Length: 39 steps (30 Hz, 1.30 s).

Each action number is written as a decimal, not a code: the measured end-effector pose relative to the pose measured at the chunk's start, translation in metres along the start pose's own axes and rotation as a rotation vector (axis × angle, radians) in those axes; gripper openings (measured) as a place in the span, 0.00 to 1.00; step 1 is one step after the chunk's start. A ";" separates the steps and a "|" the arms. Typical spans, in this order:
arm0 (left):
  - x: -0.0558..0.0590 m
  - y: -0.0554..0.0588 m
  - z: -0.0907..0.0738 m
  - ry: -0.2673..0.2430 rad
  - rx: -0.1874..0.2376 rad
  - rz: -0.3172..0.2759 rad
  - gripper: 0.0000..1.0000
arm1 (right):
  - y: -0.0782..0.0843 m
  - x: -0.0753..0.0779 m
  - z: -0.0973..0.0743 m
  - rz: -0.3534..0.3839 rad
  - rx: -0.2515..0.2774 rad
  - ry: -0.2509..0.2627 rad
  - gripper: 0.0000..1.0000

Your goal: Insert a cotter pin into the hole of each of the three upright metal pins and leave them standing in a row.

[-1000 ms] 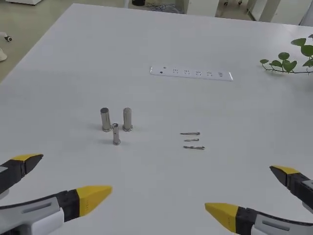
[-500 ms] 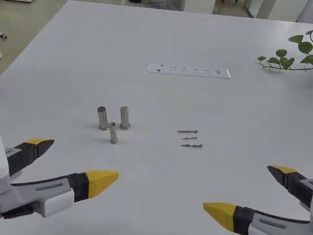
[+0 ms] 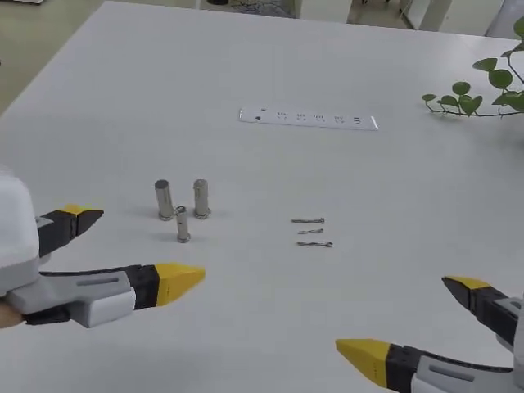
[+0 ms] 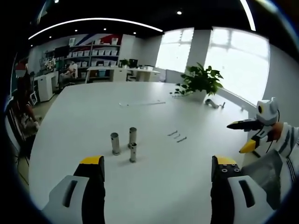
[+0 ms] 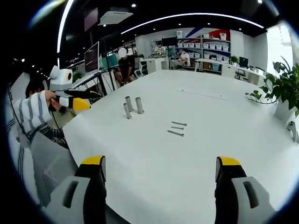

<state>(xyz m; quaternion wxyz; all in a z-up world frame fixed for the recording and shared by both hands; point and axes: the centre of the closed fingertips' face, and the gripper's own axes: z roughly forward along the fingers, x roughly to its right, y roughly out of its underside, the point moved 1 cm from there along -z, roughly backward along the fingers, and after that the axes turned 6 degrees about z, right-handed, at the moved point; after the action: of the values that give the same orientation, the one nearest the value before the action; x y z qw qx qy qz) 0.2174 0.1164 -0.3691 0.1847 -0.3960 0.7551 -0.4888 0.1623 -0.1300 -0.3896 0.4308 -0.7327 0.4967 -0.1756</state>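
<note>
On the table, three metal pins stand.

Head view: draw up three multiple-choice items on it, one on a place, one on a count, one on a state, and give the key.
1. In the head view, where do the three thin steel cotter pins lie relative to the upright silver metal pins?
A. To their right, apart from them
B. To their left
C. Through their holes

2. How many metal pins stand on the white table?
A. Two
B. Three
C. Five

3. The left gripper has its yellow-tipped fingers:
A. spread open, holding nothing
B. shut on a cotter pin
C. shut on a metal pin

Key:
1 A: the cotter pins lie loose on bare table to the right of the cluster.
2 B: three cylinders stand close together.
3 A: bare table shows between the two fingers.
</note>
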 end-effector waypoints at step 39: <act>-0.034 0.012 0.047 0.007 -0.109 0.075 0.65 | 0.012 0.007 -0.009 0.043 -0.021 0.059 0.96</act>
<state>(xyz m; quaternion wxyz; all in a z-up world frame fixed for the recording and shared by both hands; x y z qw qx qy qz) 0.2653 0.1176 -0.4046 0.1785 -0.3754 0.7953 -0.4413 0.1528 -0.1419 -0.3956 0.4120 -0.7207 0.5267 -0.1829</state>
